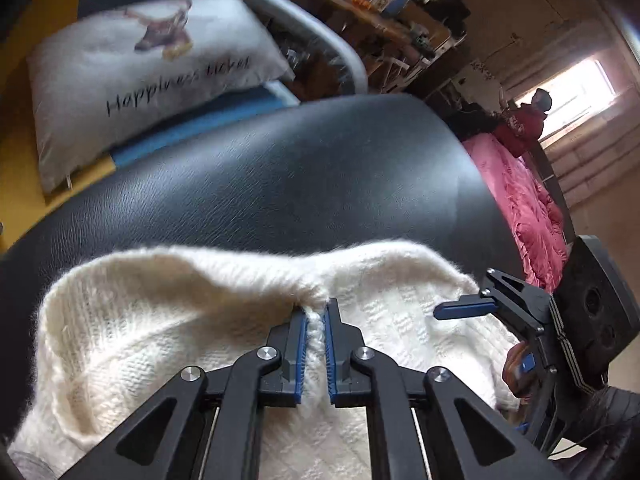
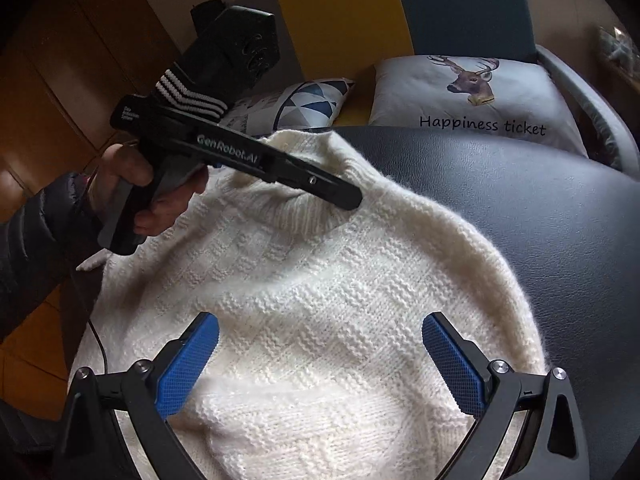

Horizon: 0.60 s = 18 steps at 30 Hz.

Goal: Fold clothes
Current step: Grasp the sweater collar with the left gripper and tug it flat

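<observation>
White, fuzzy knit makes up the sweater [image 2: 320, 300], which lies spread on a black leather seat [image 2: 540, 220], its ribbed collar [image 2: 308, 216] at 12 o'clock from the middle of the garment in the right wrist view; the body shows a blocky stitched pattern, and its rounded edge curves from 1 o'clock down to 4 o'clock against the leather. The left gripper [image 1: 316, 316] is clenched on a ridge of the knit at the collar, a narrow strip of wool pinched between its blue pads [image 1: 302, 344]; in the right wrist view the same tool comes in from 10 o'clock, held by a hand [image 2: 160, 196] in a dark puffy sleeve [image 2: 36, 248], its tip on the collar. The right gripper [image 2: 320, 340] is spread wide, its blue fingers [image 2: 192, 360] above the lower body of the sweater with nothing between them; in the left wrist view it sits at 3 o'clock, beside the sweater's edge. Beyond the seat, at 1 o'clock in the right wrist view, rests a pale cushion [image 2: 472, 96] printed with a deer and "Happiness ticket"; a second cushion [image 2: 312, 102] with blue triangles lies at 12 o'clock; pink bedding [image 1: 520, 200] shows at 2 o'clock in the left wrist view.
</observation>
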### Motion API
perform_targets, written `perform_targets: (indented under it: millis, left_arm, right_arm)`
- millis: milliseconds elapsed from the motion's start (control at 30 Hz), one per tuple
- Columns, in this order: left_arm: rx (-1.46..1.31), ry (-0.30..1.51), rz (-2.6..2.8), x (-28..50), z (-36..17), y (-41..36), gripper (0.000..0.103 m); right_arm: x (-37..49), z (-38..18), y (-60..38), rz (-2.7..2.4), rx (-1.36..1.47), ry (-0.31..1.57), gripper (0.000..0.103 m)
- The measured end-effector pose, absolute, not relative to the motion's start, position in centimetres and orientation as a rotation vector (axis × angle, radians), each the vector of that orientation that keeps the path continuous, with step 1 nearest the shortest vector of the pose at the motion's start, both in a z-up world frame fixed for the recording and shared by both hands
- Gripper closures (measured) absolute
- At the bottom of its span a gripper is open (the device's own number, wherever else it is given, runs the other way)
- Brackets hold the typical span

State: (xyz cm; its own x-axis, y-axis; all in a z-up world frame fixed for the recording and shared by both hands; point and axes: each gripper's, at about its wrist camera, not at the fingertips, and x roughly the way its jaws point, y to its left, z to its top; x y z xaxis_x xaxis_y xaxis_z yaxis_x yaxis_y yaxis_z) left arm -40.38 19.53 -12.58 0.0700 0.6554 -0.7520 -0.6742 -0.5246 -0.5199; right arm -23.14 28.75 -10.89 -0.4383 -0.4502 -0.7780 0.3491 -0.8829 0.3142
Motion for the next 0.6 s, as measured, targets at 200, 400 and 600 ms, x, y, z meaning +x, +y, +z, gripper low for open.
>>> perform_targets:
  millis: [200, 400, 600]
  left_arm:
    - [-1.264, -0.063, 1.772, -41.5, -11.7, 18.8, 0.097]
    - [-1.379, -0.049, 1.829, -41.8, -13.9, 19.2, 0.085]
    - [-1.306, -0.195, 1.933, -40.5, -10.2, 12.7, 0.083]
  right_arm:
    - [-23.6, -12.1, 29.5, -2.385, 1.355, -0.068, 0.0]
    - [-24.0, -13.5, 29.9, -2.468, 1.388, 0.038, 0.0]
    - [-24.2, -12.7, 30.2, -2.451, 1.425, 0.019, 0.0]
